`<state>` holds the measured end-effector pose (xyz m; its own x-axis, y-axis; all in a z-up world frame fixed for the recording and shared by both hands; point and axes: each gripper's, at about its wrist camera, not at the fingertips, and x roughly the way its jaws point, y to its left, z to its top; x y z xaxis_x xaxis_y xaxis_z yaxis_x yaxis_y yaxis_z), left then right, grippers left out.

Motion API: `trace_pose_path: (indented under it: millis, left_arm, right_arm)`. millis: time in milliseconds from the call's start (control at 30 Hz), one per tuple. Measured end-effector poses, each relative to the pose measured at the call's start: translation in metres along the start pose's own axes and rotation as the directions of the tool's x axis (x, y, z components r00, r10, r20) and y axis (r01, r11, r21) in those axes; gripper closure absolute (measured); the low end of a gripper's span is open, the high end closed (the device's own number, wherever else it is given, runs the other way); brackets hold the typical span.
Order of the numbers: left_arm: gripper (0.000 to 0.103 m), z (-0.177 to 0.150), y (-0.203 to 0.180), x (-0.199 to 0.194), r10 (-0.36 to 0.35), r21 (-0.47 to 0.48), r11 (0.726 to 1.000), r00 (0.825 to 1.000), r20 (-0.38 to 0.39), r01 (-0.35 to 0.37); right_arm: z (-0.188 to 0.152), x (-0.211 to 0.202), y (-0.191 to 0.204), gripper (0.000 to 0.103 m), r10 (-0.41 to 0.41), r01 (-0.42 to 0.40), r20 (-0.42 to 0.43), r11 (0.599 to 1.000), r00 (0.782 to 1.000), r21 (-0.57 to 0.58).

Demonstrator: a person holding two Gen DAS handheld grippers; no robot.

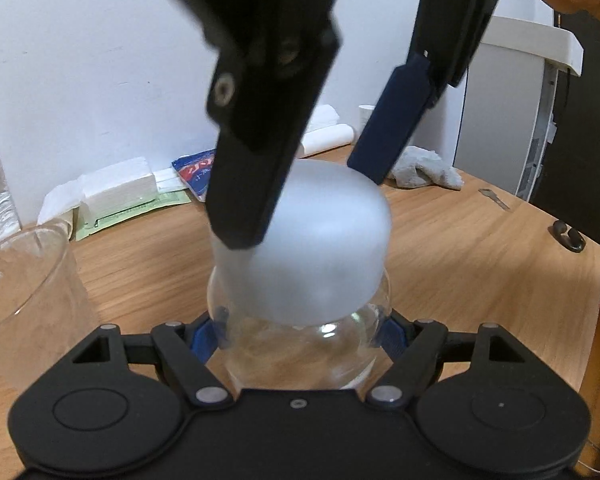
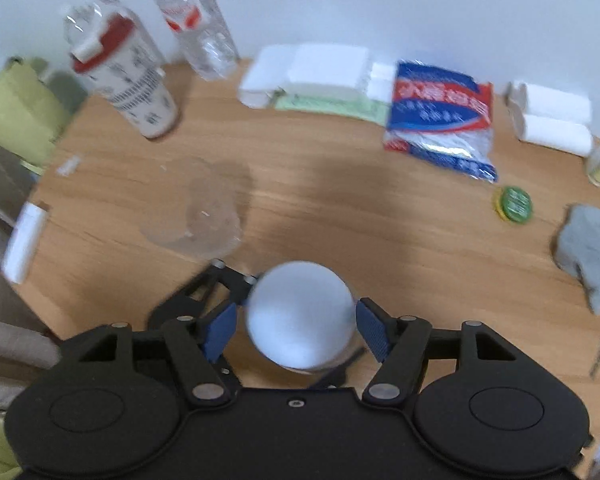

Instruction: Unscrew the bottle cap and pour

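A clear bottle (image 1: pixel 300 344) with a wide frosted white cap (image 1: pixel 312 240) stands on the wooden table. My left gripper (image 1: pixel 300 334) is shut on the bottle's shoulder just below the cap. My right gripper (image 2: pixel 296 326) comes down from above, its blue pads on either side of the cap (image 2: pixel 300 316). The left pad touches the cap; a thin gap shows at the right pad. In the left wrist view its fingers (image 1: pixel 252 184) straddle the cap. An empty clear glass (image 1: pixel 24 300) stands left of the bottle; it also shows in the right wrist view (image 2: pixel 204 216).
Along the wall stand two water bottles (image 2: pixel 196 20), a red-lidded canister (image 2: pixel 128 76), white tissue packs (image 2: pixel 312 72), a blue-red packet (image 2: pixel 440 116) and white boxes (image 2: pixel 552 120). A green lid (image 2: pixel 514 204) and grey cloth (image 2: pixel 592 252) lie right. A white cabinet (image 1: pixel 512 112) stands behind.
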<state>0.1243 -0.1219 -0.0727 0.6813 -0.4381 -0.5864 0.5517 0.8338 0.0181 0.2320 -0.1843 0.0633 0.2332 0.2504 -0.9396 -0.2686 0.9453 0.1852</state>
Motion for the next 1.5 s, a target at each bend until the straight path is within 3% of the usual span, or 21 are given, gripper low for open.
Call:
trace_pose_path:
  millis: [567,700,767,967,1500]
  left_arm:
    - [0.024,-0.001,0.001,0.002,0.011,-0.031,0.999,1.000,-0.001,-0.011]
    - [0.025,-0.004,0.003,0.002,-0.003,-0.022,1.000,1.000,0.015,0.003]
    - [0.025,-0.004,0.005,0.003,-0.011,-0.017,1.000,1.000,0.019,0.012]
    - [0.025,-0.003,0.008,0.002,-0.038,0.007,0.999,0.999,0.020,0.038]
    - [0.025,-0.003,0.020,0.003,-0.138,0.079,0.988,0.990,0.031,0.136]
  right_arm:
    - [0.005,0.014,0.005,0.033,-0.047,0.045,-0.079,0.999,0.996,-0.025]
    - [0.004,0.014,0.011,0.034,-0.066,0.060,-0.067,0.994,0.996,-0.088]
    - [0.004,0.014,0.013,0.034,-0.055,0.046,-0.043,0.983,0.998,-0.179]
    - [0.001,0.011,0.011,0.034,-0.025,0.019,-0.021,0.969,0.999,-0.246]
    - [0.000,0.008,0.013,0.035,0.002,-0.019,-0.037,0.875,0.999,-0.483]
